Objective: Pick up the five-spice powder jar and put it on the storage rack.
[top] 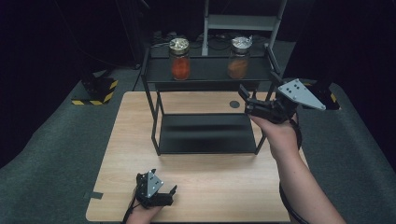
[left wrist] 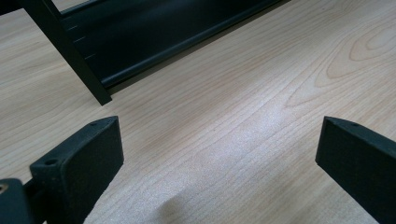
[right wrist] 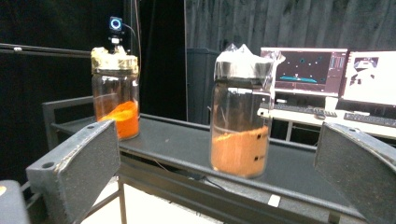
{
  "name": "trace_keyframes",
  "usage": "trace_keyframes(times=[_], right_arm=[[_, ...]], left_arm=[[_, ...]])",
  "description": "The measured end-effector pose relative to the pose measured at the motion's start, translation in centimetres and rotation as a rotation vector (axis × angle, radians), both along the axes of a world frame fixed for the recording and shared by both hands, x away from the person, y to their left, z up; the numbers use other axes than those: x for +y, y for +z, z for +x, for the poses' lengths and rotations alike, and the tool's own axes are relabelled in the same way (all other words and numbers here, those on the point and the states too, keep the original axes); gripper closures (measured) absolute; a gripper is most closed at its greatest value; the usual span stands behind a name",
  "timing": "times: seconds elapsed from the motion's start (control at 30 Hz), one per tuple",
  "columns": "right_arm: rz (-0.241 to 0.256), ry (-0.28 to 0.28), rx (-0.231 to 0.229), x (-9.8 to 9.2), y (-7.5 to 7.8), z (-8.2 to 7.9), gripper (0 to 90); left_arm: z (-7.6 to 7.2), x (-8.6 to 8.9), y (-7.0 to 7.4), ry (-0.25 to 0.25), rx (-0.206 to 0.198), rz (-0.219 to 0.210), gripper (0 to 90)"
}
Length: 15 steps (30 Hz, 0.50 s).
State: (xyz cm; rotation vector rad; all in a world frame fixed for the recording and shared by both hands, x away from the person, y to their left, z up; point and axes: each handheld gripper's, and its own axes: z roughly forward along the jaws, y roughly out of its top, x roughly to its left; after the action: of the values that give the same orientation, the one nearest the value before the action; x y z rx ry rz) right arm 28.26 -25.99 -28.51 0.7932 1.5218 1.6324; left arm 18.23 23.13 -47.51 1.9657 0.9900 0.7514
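Observation:
A black two-tier shelf [top: 205, 74] stands on a wooden table [top: 205, 186]. Its top tier carries two glass jars. One has a gold lid and orange-red powder [top: 180, 59] [right wrist: 116, 100]. The other has a foil-covered lid and brown powder [top: 239, 59] [right wrist: 240, 126]. My right gripper [top: 246, 101] [right wrist: 217, 144] is open, raised at the shelf's right end and facing the brown jar from a short distance. My left gripper [top: 161, 184] [left wrist: 219, 140] is open low over the table's front left, with bare wood between its jaws and a shelf leg [left wrist: 70, 51] ahead.
The shelf's lower tier [top: 205, 133] is bare. A dark round hole [top: 234, 104] marks the table behind the shelf. A yellow-and-black striped block [top: 95, 91] sits on the grey floor at left. Monitors [right wrist: 303, 70] and a keyboard [right wrist: 299, 109] stand beyond the shelf.

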Motion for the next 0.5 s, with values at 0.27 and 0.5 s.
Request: trace_keyframes(times=[0.27, 0.5], right_arm=[[-0.036, 0.002, 0.002, -0.4, -1.3, -1.5, 0.0], [-0.093, -0.012, -0.02, -0.7, -2.9, -2.9, 0.0]], left_arm=[[-0.1, 0.0, 0.0, 0.0, -0.003, 0.002, 1.1], [-0.1, 0.0, 0.0, -0.006, -0.004, 0.004, 1.1]])
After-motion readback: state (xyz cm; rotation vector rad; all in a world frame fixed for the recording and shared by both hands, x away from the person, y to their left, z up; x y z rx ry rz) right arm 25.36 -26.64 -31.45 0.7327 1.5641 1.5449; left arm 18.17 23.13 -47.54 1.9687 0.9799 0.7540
